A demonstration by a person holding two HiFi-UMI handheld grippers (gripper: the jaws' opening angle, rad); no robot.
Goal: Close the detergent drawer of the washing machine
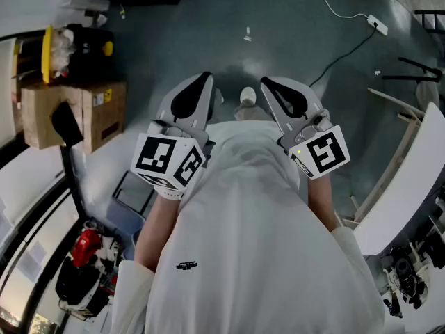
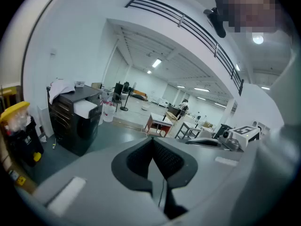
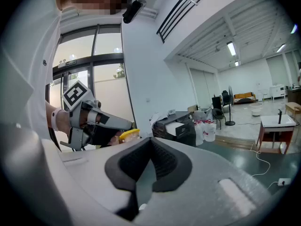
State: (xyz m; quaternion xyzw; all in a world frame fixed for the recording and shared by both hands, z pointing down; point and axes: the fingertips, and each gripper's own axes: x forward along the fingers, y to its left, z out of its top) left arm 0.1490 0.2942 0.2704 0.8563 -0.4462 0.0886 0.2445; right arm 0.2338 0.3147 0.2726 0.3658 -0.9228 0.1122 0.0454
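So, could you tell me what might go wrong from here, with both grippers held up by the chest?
No washing machine shows in any view, so the person probably must walk to it. The white cable trailing across the floor ahead could catch a foot. The cardboard box crowds the left side. The left gripper and right gripper are shut and empty, so nothing can drop.

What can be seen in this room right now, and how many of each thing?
cardboard box: one, brown, on the floor at the person's left
white cable: one, on the grey floor ahead
cabinet: one, black, against the white wall
bin: one, black with a yellow lid, beside the cabinet
small table: one, white top, reddish legs, mid-floor
shirt: one, white, the person's
left hand-held gripper: one, grey, shut, empty
right hand-held gripper: one, grey, shut, empty
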